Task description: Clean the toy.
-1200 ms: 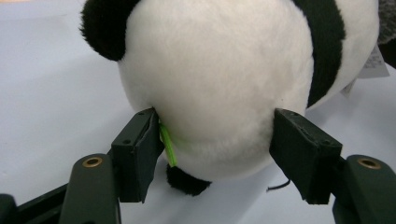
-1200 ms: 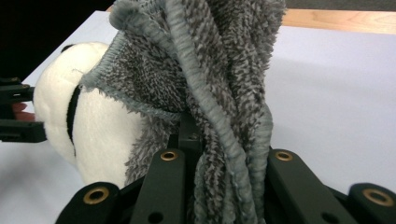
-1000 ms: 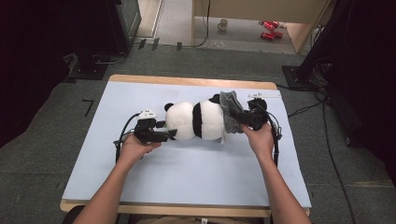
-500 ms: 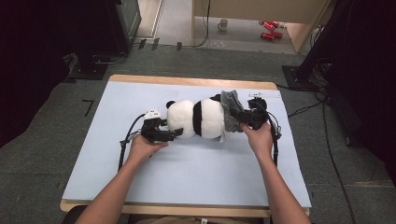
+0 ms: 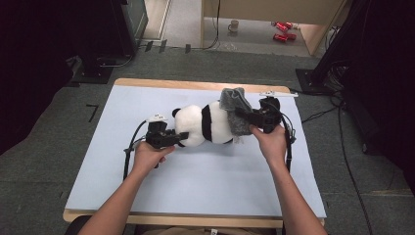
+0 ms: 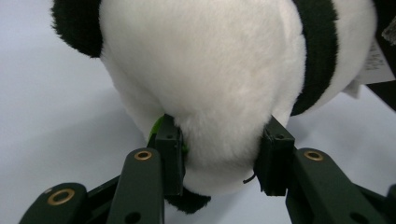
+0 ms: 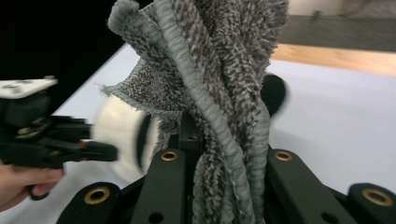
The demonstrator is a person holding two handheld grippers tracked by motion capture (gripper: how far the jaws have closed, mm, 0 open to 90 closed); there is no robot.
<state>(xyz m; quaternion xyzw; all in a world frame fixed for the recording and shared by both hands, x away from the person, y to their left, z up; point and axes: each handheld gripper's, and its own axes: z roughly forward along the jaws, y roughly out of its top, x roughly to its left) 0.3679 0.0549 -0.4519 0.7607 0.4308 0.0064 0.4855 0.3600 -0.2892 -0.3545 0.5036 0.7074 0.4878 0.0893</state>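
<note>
A black-and-white plush panda (image 5: 203, 125) lies on its side on the pale blue mat (image 5: 195, 181). My left gripper (image 5: 182, 135) is at its left end. In the left gripper view the pads press into the panda's (image 6: 219, 70) white fur from both sides; the left gripper (image 6: 222, 158) has just been closing and is shut on it. A grey towelling cloth (image 5: 235, 110) drapes over the panda's right end. My right gripper (image 5: 242, 116) is shut on it. In the right gripper view the bunched cloth (image 7: 219, 70) rises between the jaws of the right gripper (image 7: 219, 186).
The mat covers a wooden table (image 5: 195, 84). Beyond the far edge, a mug (image 5: 234, 24) and red items (image 5: 281, 29) lie on the floor. Dark equipment (image 5: 112, 29) stands at back left and right. Cables (image 5: 128, 152) trail from both grippers.
The left gripper's jaws have closed onto the panda's left end. The right hand has risen a little, lifting the grey cloth with it.
</note>
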